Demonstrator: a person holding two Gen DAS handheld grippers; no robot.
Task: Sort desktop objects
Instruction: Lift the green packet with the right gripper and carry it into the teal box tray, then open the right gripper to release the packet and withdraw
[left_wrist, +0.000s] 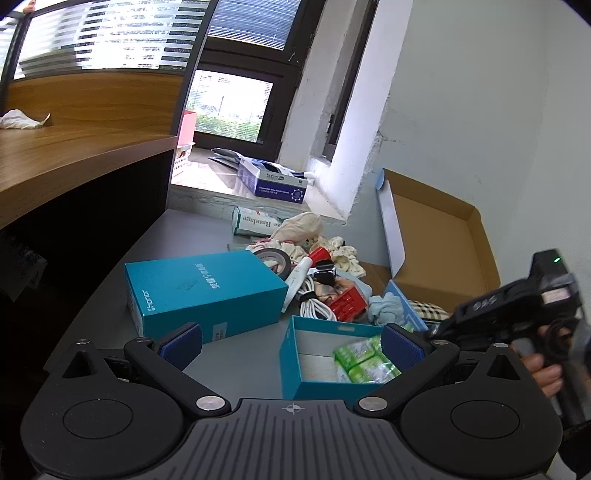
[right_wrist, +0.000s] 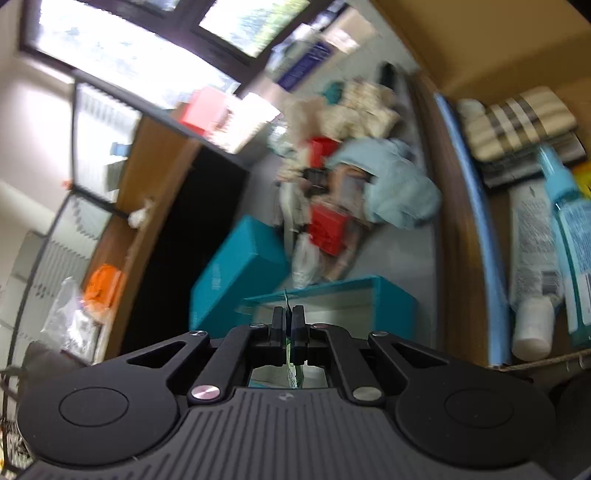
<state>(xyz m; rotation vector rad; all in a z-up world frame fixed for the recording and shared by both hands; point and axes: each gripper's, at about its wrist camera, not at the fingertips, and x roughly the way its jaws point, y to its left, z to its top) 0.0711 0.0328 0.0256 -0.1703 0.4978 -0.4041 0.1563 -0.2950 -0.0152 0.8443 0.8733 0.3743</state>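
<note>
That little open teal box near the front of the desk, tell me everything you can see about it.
The open teal box looks like cardboard, teal outside and white inside, lidless and sitting upright on the grey desk. Green-and-white packets lie inside, against its right side. A closed teal box sits apart to its left, and cluttered cables and cloths lie just behind.

- Window (left_wrist: 231, 107) behind, greenery outside; slatted blinds (left_wrist: 107, 37) upper left.
- Wooden desk (left_wrist: 74, 155) at left, crumpled white tissue (left_wrist: 20, 120) on top.
- White wall (left_wrist: 480, 110) right.
- Blue glove box (left_wrist: 275, 181) on the sill.
</note>
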